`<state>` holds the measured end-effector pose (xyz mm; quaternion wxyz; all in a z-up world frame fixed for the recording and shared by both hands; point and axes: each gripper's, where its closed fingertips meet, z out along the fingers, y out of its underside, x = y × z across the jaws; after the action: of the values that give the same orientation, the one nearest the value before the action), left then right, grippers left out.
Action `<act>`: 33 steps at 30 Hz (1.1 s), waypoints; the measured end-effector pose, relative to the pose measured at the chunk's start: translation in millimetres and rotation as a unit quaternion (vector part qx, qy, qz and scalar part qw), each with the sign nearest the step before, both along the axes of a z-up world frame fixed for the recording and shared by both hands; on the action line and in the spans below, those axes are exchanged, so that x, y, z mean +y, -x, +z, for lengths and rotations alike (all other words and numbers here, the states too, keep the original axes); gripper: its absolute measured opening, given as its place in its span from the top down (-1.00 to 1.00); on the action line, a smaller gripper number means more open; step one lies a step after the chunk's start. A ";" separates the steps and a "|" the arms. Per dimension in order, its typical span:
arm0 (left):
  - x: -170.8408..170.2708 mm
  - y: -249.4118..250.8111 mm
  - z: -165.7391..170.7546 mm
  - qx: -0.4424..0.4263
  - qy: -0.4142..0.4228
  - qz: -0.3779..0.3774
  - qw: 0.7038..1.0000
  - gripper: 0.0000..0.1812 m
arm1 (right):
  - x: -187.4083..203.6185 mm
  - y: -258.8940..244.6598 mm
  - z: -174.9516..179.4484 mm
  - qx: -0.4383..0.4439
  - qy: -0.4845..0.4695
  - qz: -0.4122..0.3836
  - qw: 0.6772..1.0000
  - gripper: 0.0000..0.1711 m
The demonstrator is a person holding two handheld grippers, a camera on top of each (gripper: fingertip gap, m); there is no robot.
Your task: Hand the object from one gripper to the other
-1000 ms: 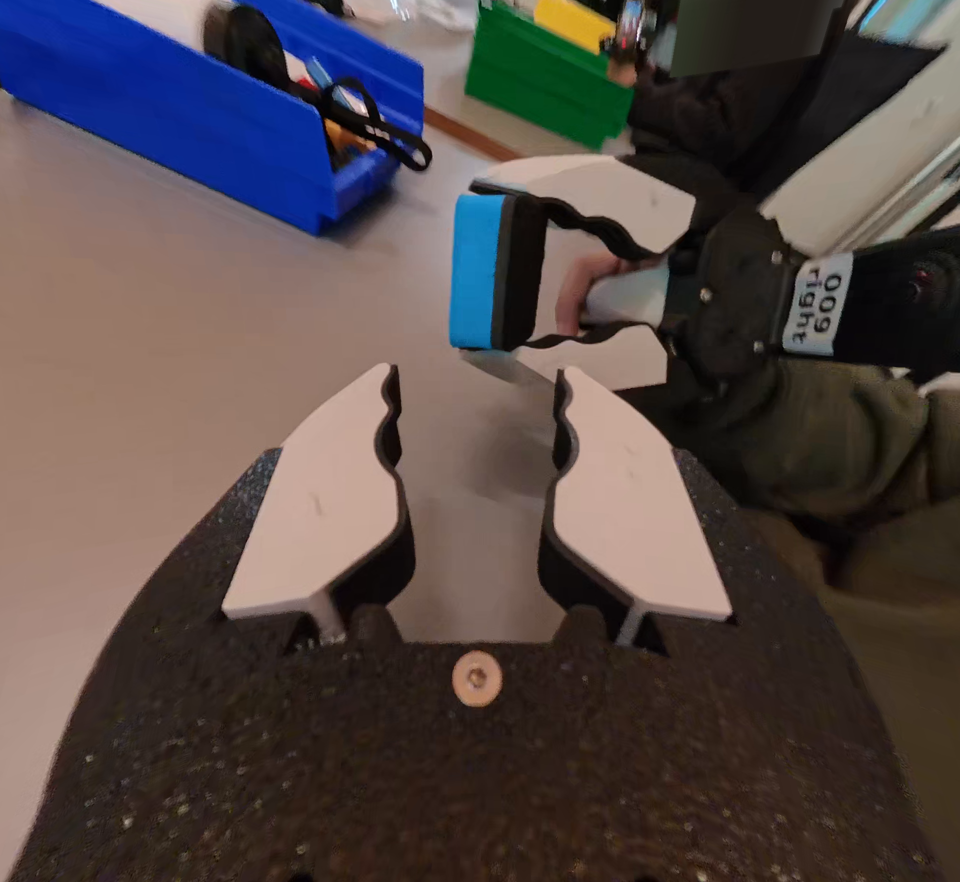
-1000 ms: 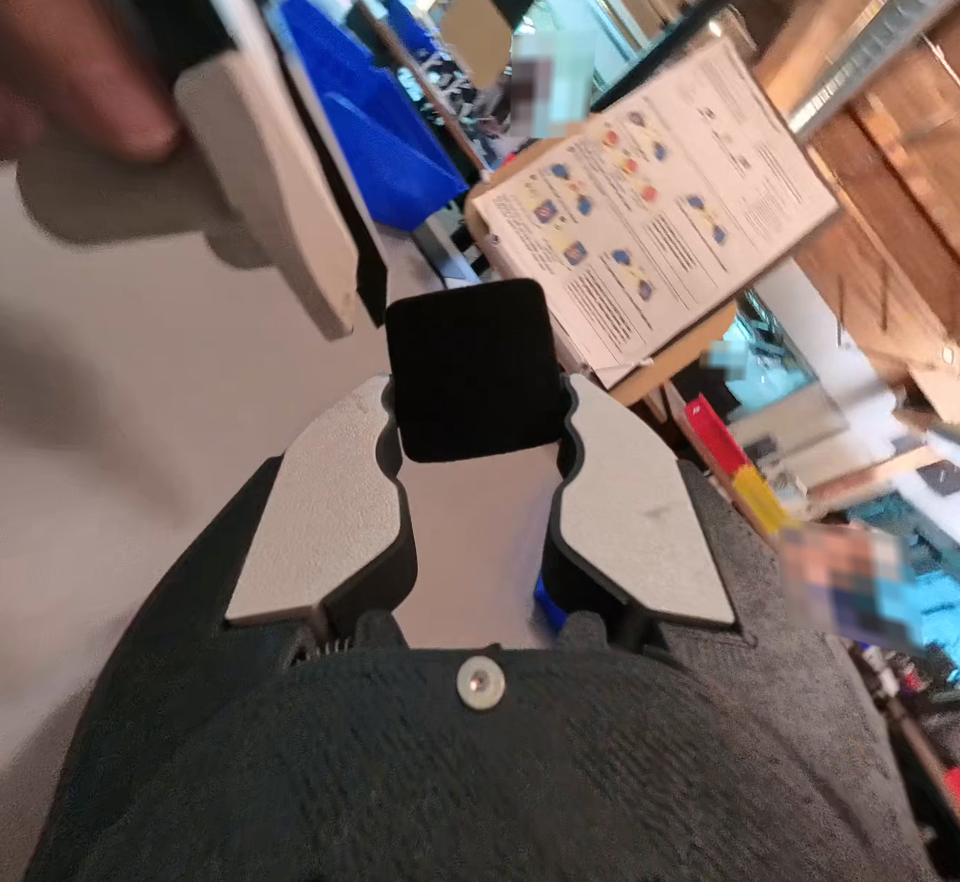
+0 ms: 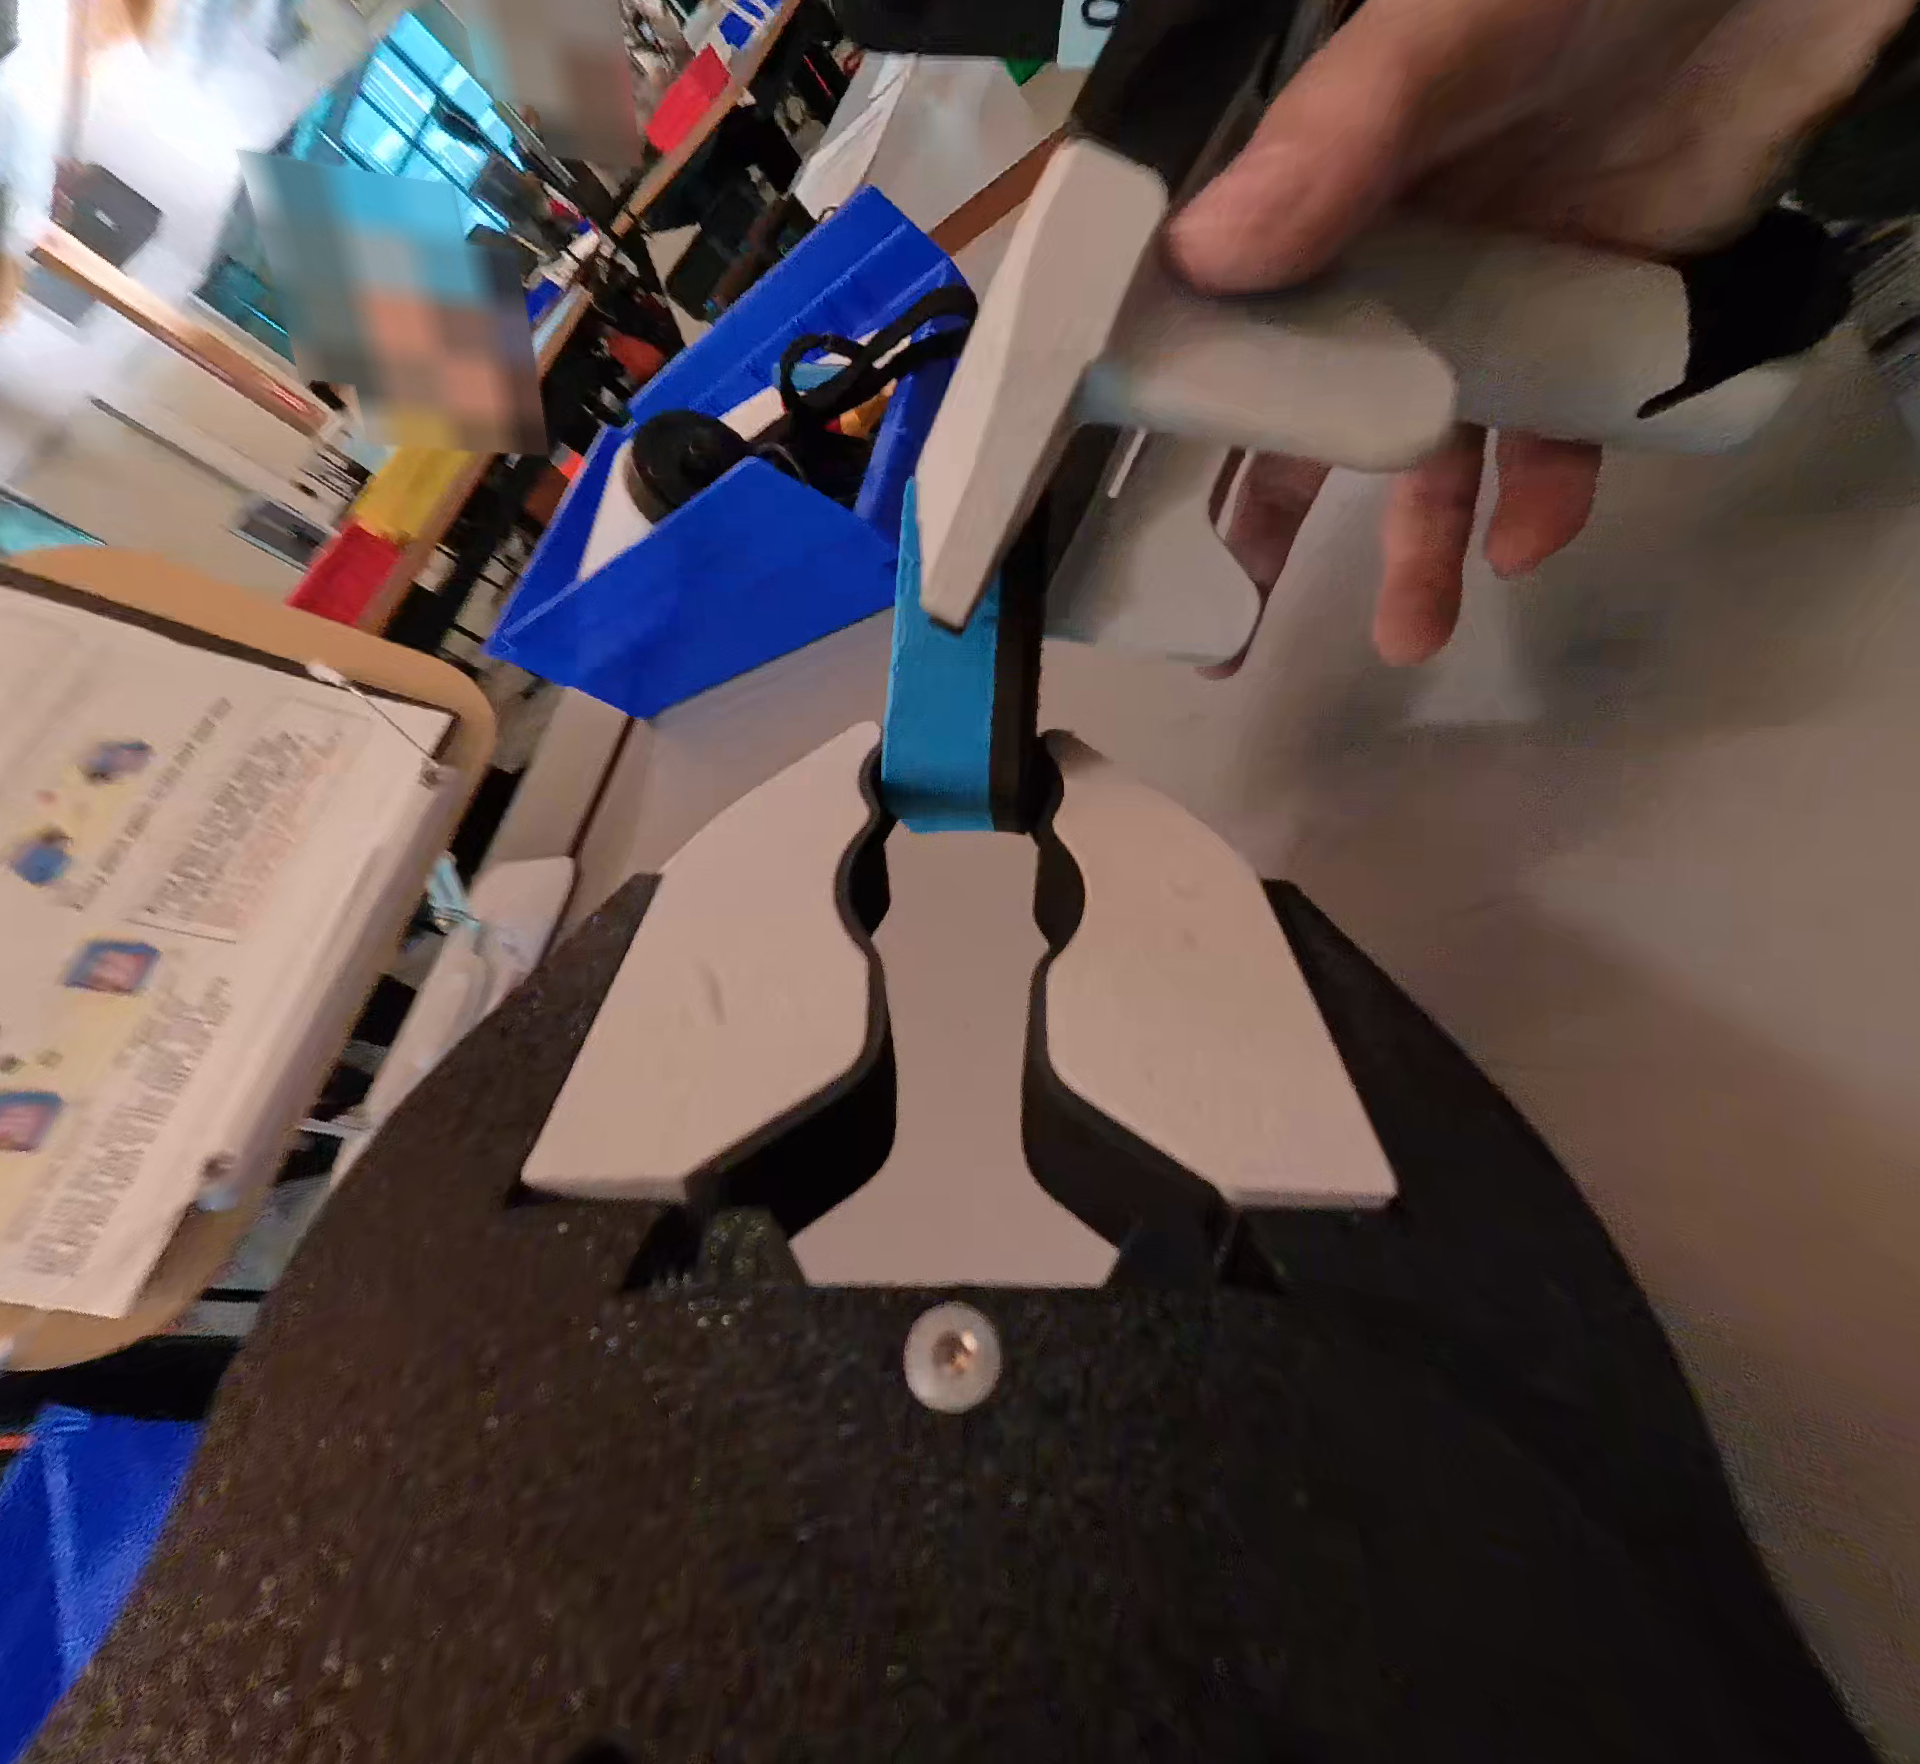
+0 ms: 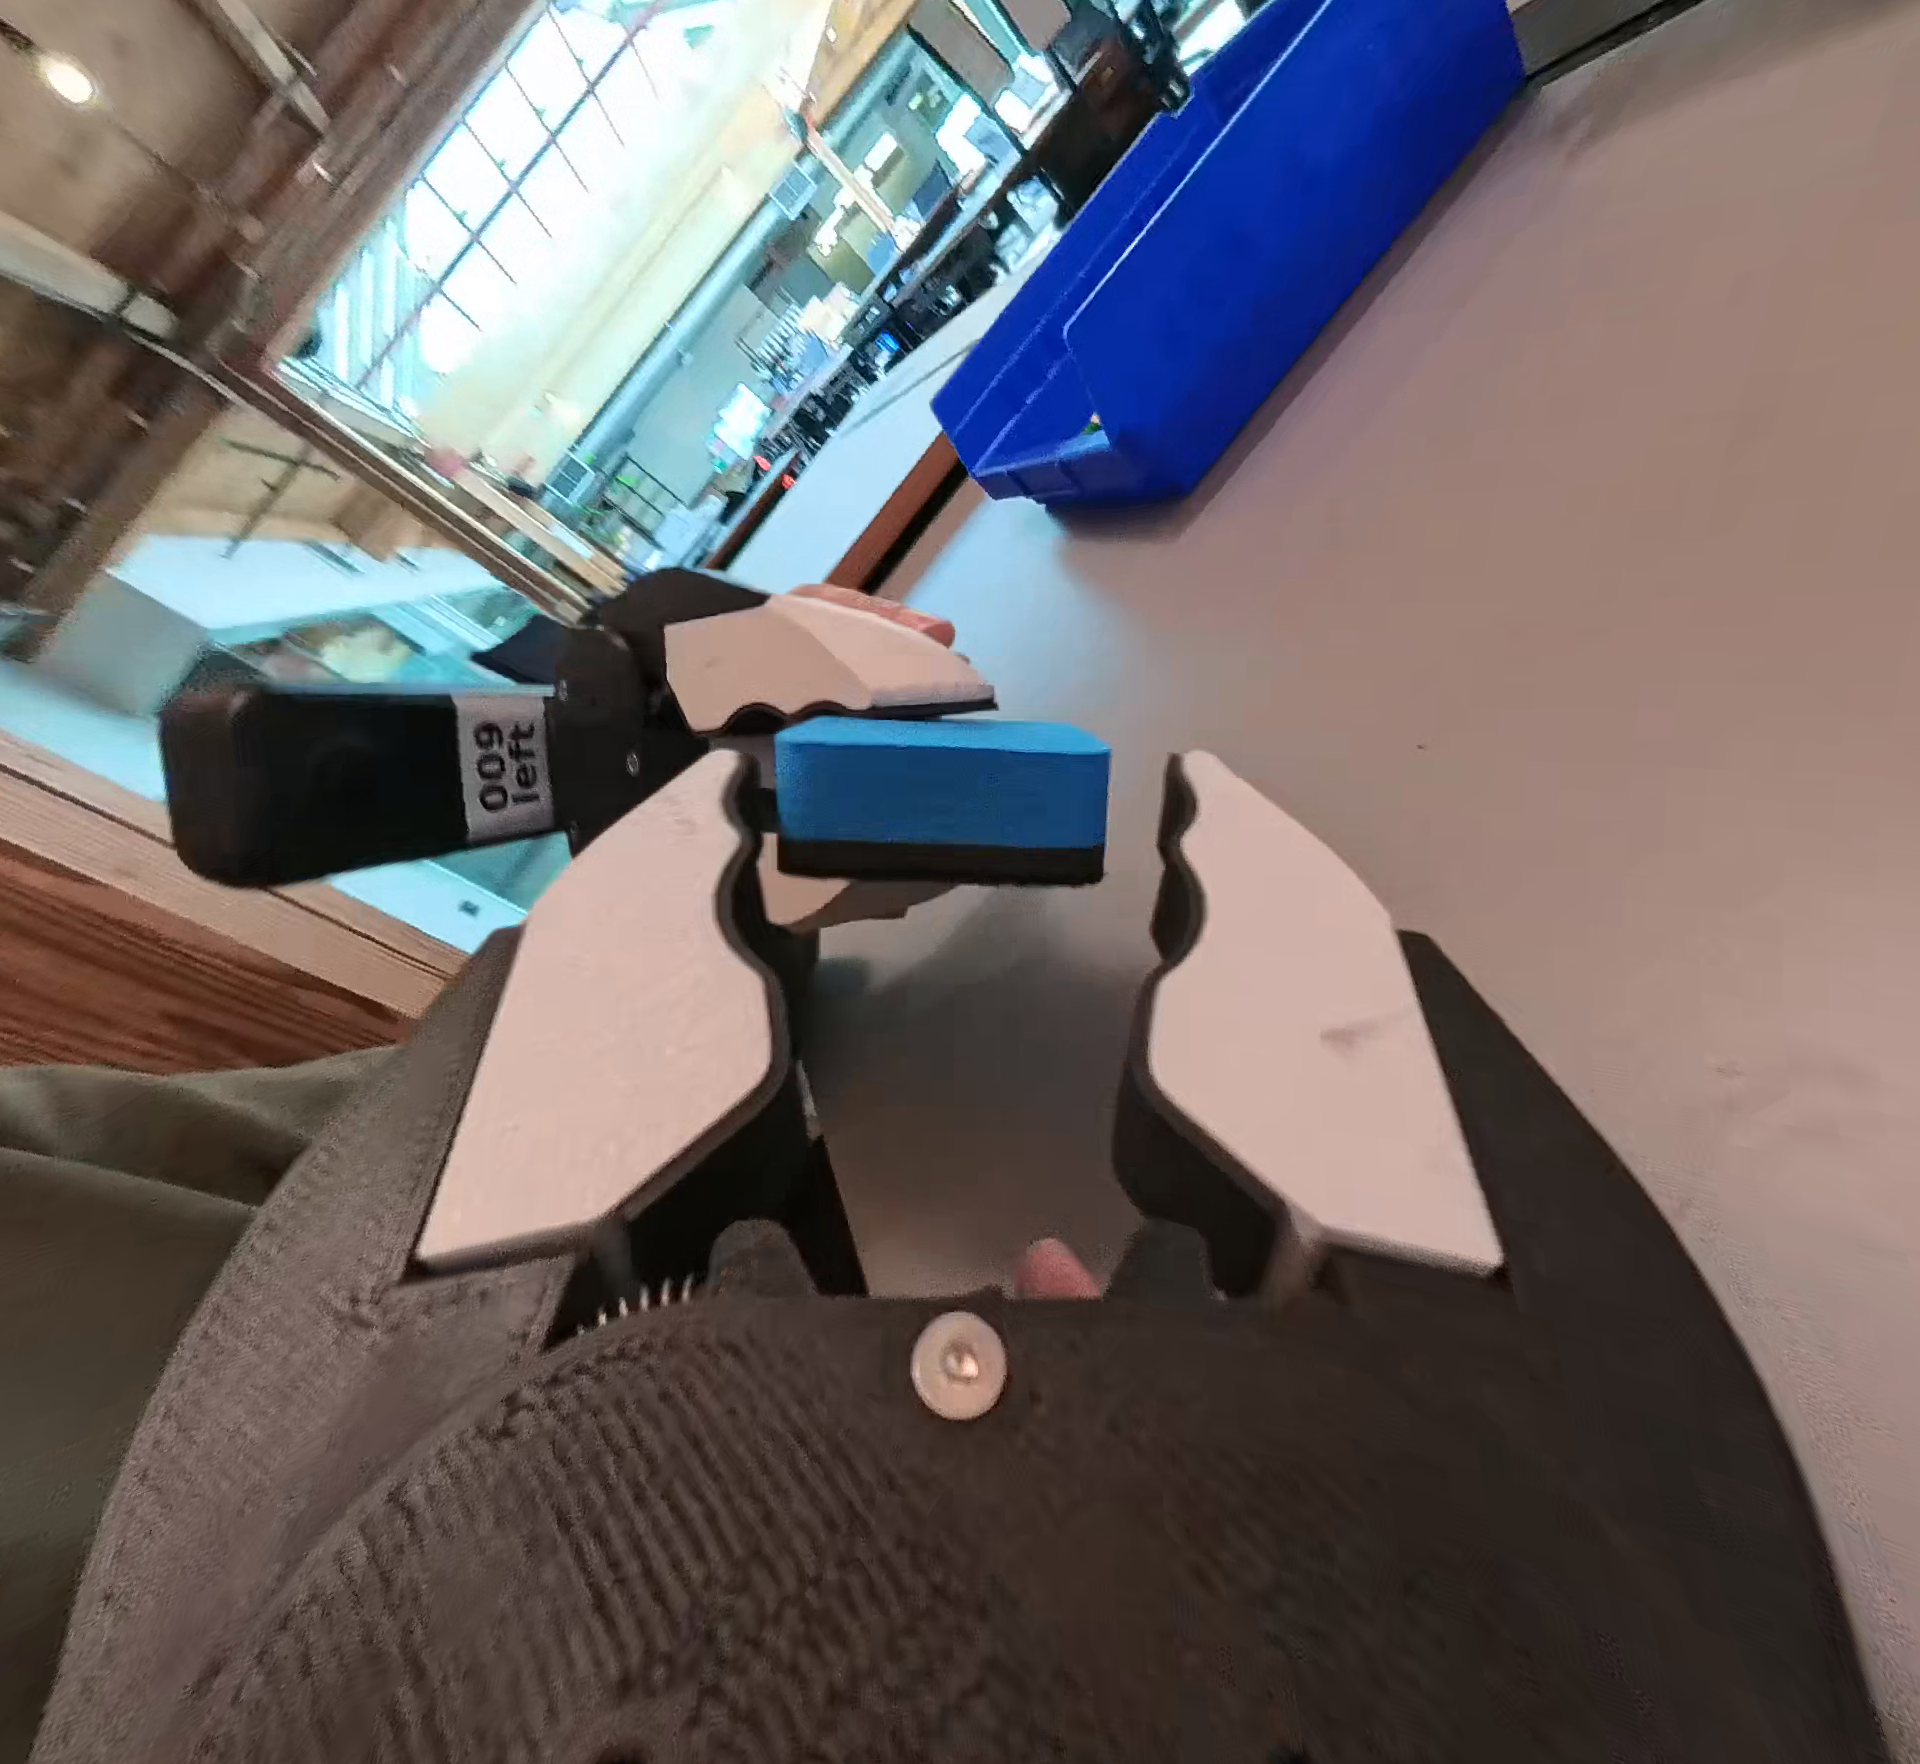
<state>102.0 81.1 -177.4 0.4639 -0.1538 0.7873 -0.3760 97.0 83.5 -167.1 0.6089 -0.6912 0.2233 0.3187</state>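
Item: blue-and-black foam block [image 4: 940, 810], above the table [image 4: 1558, 675]. Left tool [image 3: 961, 795] clamps one end; right tool [image 4: 956, 841] stands open around the other end (not touching, apparently). Handover nearly complete; right tool's withdrawal outstanding.

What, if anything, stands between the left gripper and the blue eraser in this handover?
Nothing visible does. The left gripper already has its fingers shut on one end of the blue eraser, pressing on its blue and black faces. The right gripper is open around the other end.
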 end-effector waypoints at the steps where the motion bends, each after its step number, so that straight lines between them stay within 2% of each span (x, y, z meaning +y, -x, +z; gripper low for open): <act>1: -0.2 -0.4 1.0 -0.013 -0.014 0.001 1.000 0.74 | -0.1 -0.4 0.8 0.007 -0.007 0.002 1.000 0.22; 2: 1.2 -1.2 0.7 -0.021 -0.028 0.006 0.999 0.75 | -0.3 -0.6 0.7 0.008 -0.009 0.004 1.000 0.30; 7: 3.1 -1.9 1.2 -0.035 -0.032 0.013 0.999 0.74 | 0.6 -0.1 2.4 -0.062 -0.021 0.012 0.998 0.31; 10: 2.2 -0.8 5.7 -0.013 0.037 0.013 0.999 0.52 | -4.0 -3.0 17.5 -0.115 -0.068 0.010 0.991 0.31; 12: -3.7 4.9 7.2 0.054 0.138 -0.017 0.989 0.36 | -11.6 -5.5 31.8 -0.157 -0.116 0.007 0.981 0.31; 14: -11.3 12.6 10.8 0.156 0.273 -0.055 0.948 0.23 | -21.0 -3.2 42.4 -0.207 -0.160 0.015 0.965 0.31; 15: -14.6 16.2 15.4 0.208 0.346 -0.074 0.912 0.20 | -24.9 -1.2 44.8 -0.237 -0.173 0.020 0.956 0.31; 17: -20.8 23.0 24.9 0.314 0.477 -0.115 0.813 0.23 | -30.8 6.3 45.3 -0.313 -0.189 0.032 0.930 0.31; 20: -32.1 37.5 27.4 0.457 0.570 -0.186 0.657 0.34 | -32.3 18.9 35.3 -0.430 -0.176 0.055 0.883 0.31; 21: -34.9 40.7 27.5 0.480 0.583 -0.205 0.622 0.36 | -30.9 21.6 31.2 -0.459 -0.167 0.060 0.871 0.31; 22: -36.3 40.1 26.2 0.490 0.595 -0.213 0.600 0.38 | -29.2 23.2 27.1 -0.479 -0.156 0.063 0.862 0.31; 24: -36.8 35.9 25.3 0.491 0.620 -0.219 0.572 0.44 | -25.5 24.2 22.7 -0.505 -0.147 0.059 0.848 0.31; 26: -38.3 37.1 22.6 0.497 0.622 -0.229 0.561 0.63 | -22.8 23.2 17.9 -0.525 -0.133 0.055 0.839 0.31; 31: -35.1 34.5 19.0 0.479 0.627 -0.231 0.570 0.73 | -20.3 21.5 10.6 -0.509 -0.112 0.053 0.852 0.31; 33: -31.1 34.3 20.0 0.460 0.623 -0.236 0.586 0.74 | -20.3 13.5 5.9 -0.495 -0.083 0.039 0.864 0.17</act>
<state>67.7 50.0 -157.4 -0.2752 -0.3664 0.4771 -0.7499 83.5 63.3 -161.1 0.6818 -0.7129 -0.1622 -0.0245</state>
